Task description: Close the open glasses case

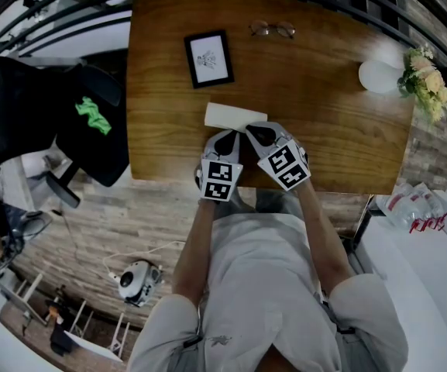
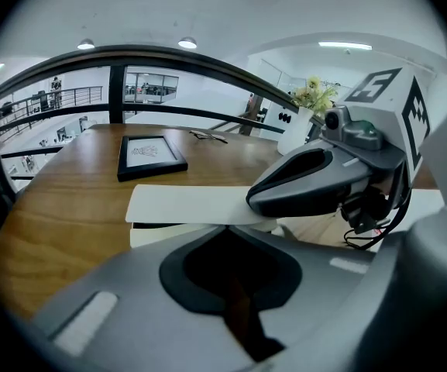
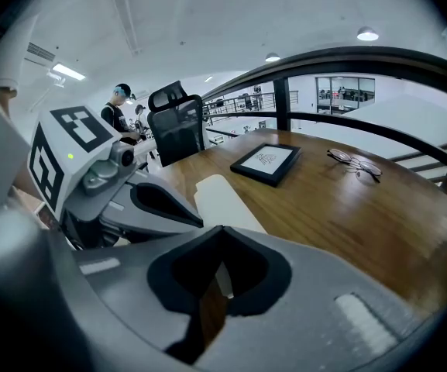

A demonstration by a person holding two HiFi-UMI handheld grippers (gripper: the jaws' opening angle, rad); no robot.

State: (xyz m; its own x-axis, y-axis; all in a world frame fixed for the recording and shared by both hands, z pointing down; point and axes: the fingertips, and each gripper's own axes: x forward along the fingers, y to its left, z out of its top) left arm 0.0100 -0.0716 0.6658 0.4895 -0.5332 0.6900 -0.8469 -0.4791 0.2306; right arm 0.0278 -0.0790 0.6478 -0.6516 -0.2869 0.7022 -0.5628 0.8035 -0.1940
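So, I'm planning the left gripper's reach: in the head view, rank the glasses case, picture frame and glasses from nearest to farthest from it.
1. Glasses case, right at the tips of the left gripper.
2. Picture frame, beyond the case, slightly left.
3. Glasses, farthest back, off to the right.

- Glasses case [image 1: 225,115]: in the head view I find its near edge covered by the left gripper [image 1: 227,136] and the right gripper [image 1: 256,133]. Its inside is out of my sight in all three views.
- Same case, left gripper view: the right end is hidden behind the right gripper.
- Picture frame [image 1: 208,58]: the drawing is too small for me to make out.
- Glasses [image 1: 273,29]: thin and small, with the detail lost.
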